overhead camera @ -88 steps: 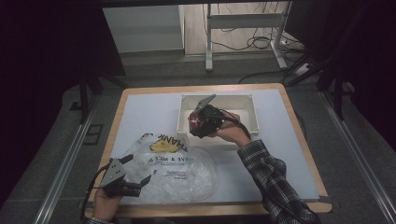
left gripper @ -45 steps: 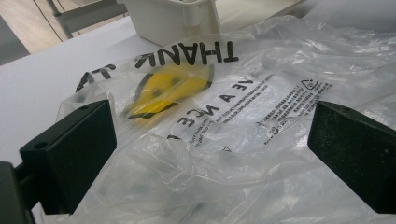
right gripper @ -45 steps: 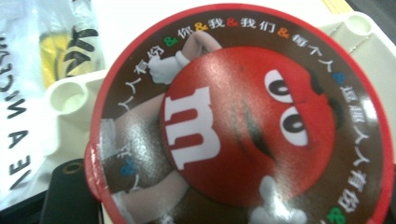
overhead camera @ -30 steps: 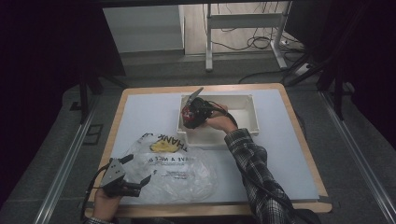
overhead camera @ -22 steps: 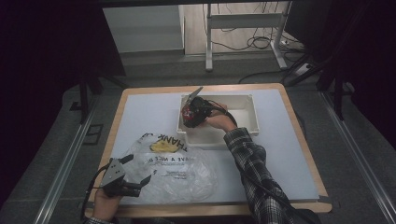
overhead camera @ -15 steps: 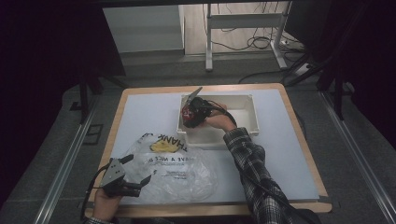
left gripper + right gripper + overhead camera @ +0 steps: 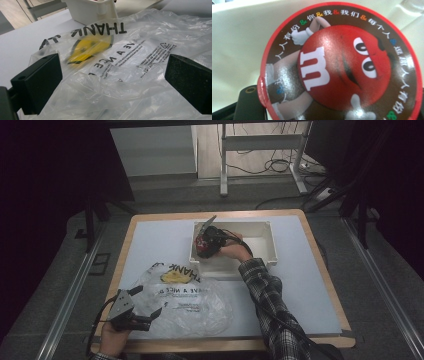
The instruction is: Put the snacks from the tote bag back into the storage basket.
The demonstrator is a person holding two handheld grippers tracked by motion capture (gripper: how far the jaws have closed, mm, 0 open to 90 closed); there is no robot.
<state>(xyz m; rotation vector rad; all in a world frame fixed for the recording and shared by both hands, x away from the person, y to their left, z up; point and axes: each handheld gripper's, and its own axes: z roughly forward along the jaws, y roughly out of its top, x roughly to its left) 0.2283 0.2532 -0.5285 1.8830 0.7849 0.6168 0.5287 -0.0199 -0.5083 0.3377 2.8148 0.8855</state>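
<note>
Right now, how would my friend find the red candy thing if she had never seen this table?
Look at the white bin at the far side of the table. At its left end, the right gripper holds a round red candy tub. Nothing else here is red: its lid shows a red cartoon face with a white "m", unlike the clear plastic bag lying nearer.
</note>
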